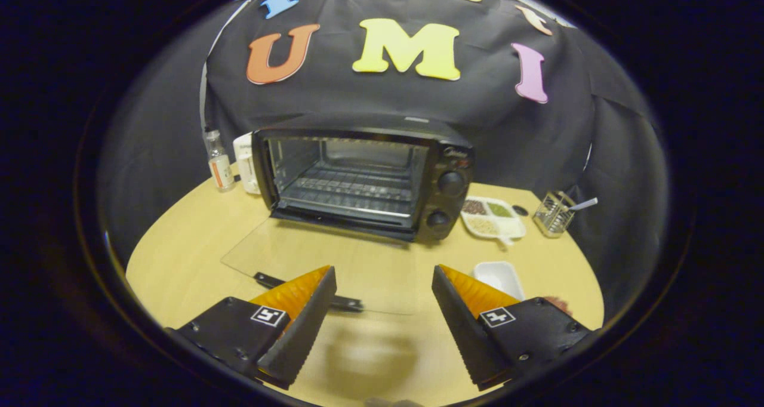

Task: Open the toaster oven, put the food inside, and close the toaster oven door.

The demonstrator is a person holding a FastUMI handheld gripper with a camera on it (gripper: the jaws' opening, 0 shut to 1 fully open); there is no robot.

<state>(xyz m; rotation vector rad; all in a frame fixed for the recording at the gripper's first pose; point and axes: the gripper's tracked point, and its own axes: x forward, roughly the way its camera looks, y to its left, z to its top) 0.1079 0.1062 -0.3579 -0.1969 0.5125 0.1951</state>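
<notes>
The fingers (382, 317) stand spread wide, gripping nothing, above the pale wooden worktop (179, 258); each mount carries a small square black-and-white marker. Beyond them sits the toaster oven (364, 177), its glass door (310, 264) dropped flat onto the worktop, the dark door handle (349, 302) lying just ahead of the left finger. The wire rack inside is bare. A small script mark above the oven's two knobs is too blurred to read. Right of the oven lies a divided tray (494, 217) of grains, then a wire utensil holder (553, 214). A white dish (498, 276) sits nearer, beside the right finger. Left of the oven stands a clear bottle (219, 162); its label is unreadable.
</notes>
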